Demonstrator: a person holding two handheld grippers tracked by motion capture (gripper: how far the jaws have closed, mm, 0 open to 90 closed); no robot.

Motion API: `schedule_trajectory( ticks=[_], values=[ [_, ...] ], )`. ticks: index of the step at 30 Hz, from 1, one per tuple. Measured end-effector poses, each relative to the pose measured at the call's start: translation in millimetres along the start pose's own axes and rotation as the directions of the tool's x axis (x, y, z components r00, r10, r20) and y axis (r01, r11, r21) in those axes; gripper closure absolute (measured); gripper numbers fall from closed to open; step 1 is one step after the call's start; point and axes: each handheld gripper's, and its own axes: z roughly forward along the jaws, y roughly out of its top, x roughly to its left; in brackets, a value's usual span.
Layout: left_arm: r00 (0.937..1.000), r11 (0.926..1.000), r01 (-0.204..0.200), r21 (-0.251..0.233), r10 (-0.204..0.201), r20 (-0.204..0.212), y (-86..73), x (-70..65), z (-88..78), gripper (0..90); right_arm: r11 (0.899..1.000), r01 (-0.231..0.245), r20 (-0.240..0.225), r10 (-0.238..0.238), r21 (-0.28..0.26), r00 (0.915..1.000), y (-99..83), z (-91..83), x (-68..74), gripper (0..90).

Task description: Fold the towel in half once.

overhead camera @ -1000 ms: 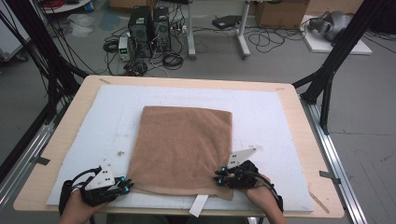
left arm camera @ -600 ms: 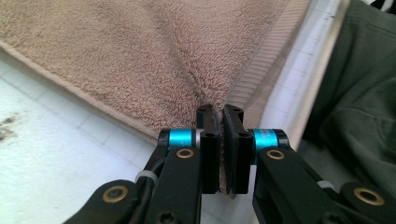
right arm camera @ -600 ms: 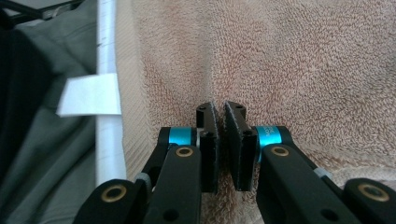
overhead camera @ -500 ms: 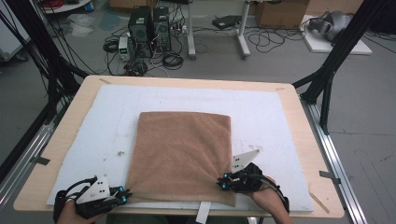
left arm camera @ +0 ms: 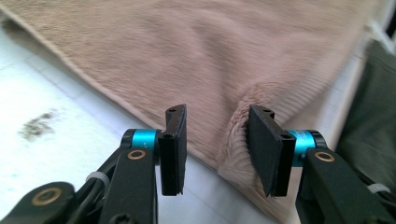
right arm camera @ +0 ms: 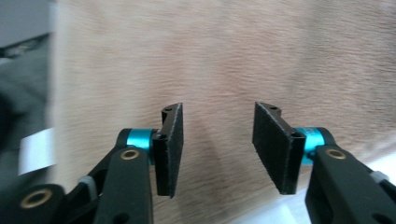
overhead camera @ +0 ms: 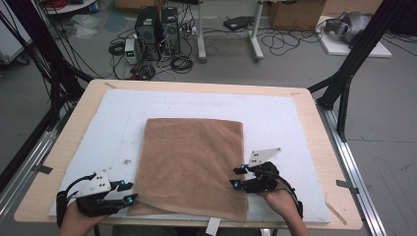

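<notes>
The brown towel (overhead camera: 192, 167) lies folded and flat in the middle of the white mat (overhead camera: 295, 123) that covers the surface (overhead camera: 322, 142). Its long axis runs away from the person, and its near edge is close to the front rim.

The left hand-held gripper (overhead camera: 129, 192) is at the near left corner of the towel. Its jaws have just been opening and now stand apart; in the left gripper view the puckered corner of the towel (left arm camera: 238, 135) sits beside one pad, not squeezed.

The right hand-held gripper (overhead camera: 238, 177) rests at the towel's right edge, a little farther from the person. Its jaws also have just been opening and stand apart above the cloth, gripping nothing.

The towel lies inward from both grippers, between them, so I judge that both corners are released and either hand can reach its own side equally.
</notes>
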Motion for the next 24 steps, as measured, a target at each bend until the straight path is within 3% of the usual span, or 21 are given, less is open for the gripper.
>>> schedule_trajectory(
  ticks=[3,5,8,13,17,20,21,24],
  values=[
    [0.9983,0.9991,0.032,-0.026,-0.031,0.049,4.3,5.5,3.0,54.6,1.0,-0.018,0.013,0.018,0.005,0.9997,0.3,6.3,-7.5,50.9],
    [0.996,0.9978,0.035,-0.056,-0.03,0.084,7.5,5.0,-1.0,54.5,1.0,-0.015,0.01,0.015,0.008,0.9998,0.4,8.0,-9.4,51.0],
    [0.9969,0.9978,0.02,-0.063,-0.015,0.077,9.1,2.9,-9.2,54.3,1.0,-0.015,-0.007,0.015,0.024,0.9999,-0.2,10.0,-10.1,50.8],
    [0.998,0.9972,0.029,-0.069,-0.025,0.058,6.4,4.2,-15.7,53.8,0.999,-0.019,-0.013,0.019,0.039,0.9997,-3.5,12.7,-11.7,49.8],
    [0.9986,0.9999,-0.001,-0.011,0.002,0.053,2.6,-0.5,-2.2,53.8,0.999,0.0,0.0,0.0,0.053,1.0,-3.4,13.1,-11.1,51.3],
    [0.9961,0.9941,-0.074,0.08,0.07,0.054,-1.7,-10.4,13.5,53.7,0.997,-0.001,0.01,0.001,0.073,1.0,-2.8,10.8,-12.9,51.8],
    [0.9953,0.9923,-0.087,0.088,0.082,0.05,-3.0,-12.1,16.0,53.7,0.997,0.0,0.015,-0.001,0.078,0.9999,-2.6,10.2,-13.5,51.8],
    [0.9968,0.9956,-0.067,0.065,0.065,0.046,-0.5,-8.8,13.0,52.8,0.997,-0.009,0.033,0.006,0.078,0.9994,-1.1,6.7,-13.5,49.8]
  ],
)
